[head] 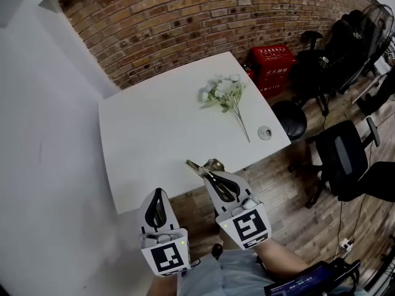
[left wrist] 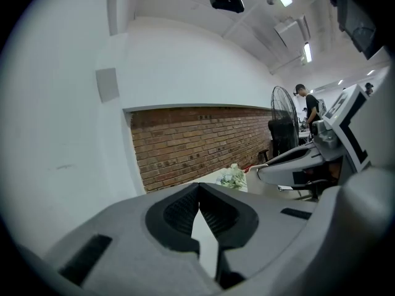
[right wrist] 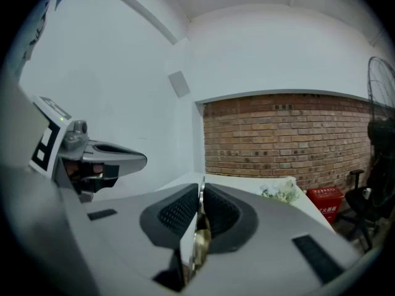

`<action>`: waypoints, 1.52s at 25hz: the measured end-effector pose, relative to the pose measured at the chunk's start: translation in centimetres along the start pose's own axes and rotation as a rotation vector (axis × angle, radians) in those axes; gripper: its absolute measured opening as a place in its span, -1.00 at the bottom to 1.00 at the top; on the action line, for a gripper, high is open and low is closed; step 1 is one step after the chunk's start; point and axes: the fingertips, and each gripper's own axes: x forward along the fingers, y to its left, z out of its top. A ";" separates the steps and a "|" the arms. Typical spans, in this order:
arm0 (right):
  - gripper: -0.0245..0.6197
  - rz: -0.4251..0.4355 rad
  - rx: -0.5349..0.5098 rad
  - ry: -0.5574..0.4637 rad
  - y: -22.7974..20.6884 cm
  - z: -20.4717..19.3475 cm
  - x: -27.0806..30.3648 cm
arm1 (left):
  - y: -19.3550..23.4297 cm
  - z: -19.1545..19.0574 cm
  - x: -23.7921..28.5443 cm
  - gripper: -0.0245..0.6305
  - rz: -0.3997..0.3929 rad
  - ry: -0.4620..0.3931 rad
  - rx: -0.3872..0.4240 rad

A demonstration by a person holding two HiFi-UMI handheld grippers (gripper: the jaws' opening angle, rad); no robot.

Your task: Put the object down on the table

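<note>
My right gripper (head: pixel 210 174) is shut on a small thin metal object (head: pixel 199 166), silvery with a brass-coloured part. It hangs at the near edge of the white table (head: pixel 154 134), and the object sticks out past the fingertips over that edge. In the right gripper view the object (right wrist: pixel 200 239) stands edge-on between the black pads (right wrist: pixel 179 211). My left gripper (head: pixel 159 195) is to the left, just short of the table's near edge. Its jaws are shut, tips touching, with nothing between them (left wrist: pixel 199 190).
A bunch of white flowers (head: pixel 223 92) lies at the table's far right, its stem pointing towards a small round white thing (head: pixel 265 132) near the right edge. Right of the table are a red crate (head: pixel 272 63), a black stool (head: pixel 290 119) and office chairs (head: pixel 345 156). Behind the table is a brick wall (head: pixel 185 17).
</note>
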 end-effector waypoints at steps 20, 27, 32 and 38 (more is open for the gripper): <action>-0.81 0.143 -0.021 -0.099 -6.2 5.4 7.5 | 0.8 5.3 8.1 -0.90 0.140 -0.047 0.061; -0.81 0.214 -0.059 -0.105 -4.5 6.9 10.3 | 4.0 5.4 8.2 -0.90 0.218 -0.052 0.042; -0.81 0.255 -0.077 -0.094 -3.0 6.6 12.4 | 6.0 4.2 8.3 -0.90 0.250 -0.014 0.005; -0.81 0.282 -0.083 -0.066 -0.9 6.4 15.2 | 9.1 2.7 8.7 -0.90 0.267 0.011 -0.026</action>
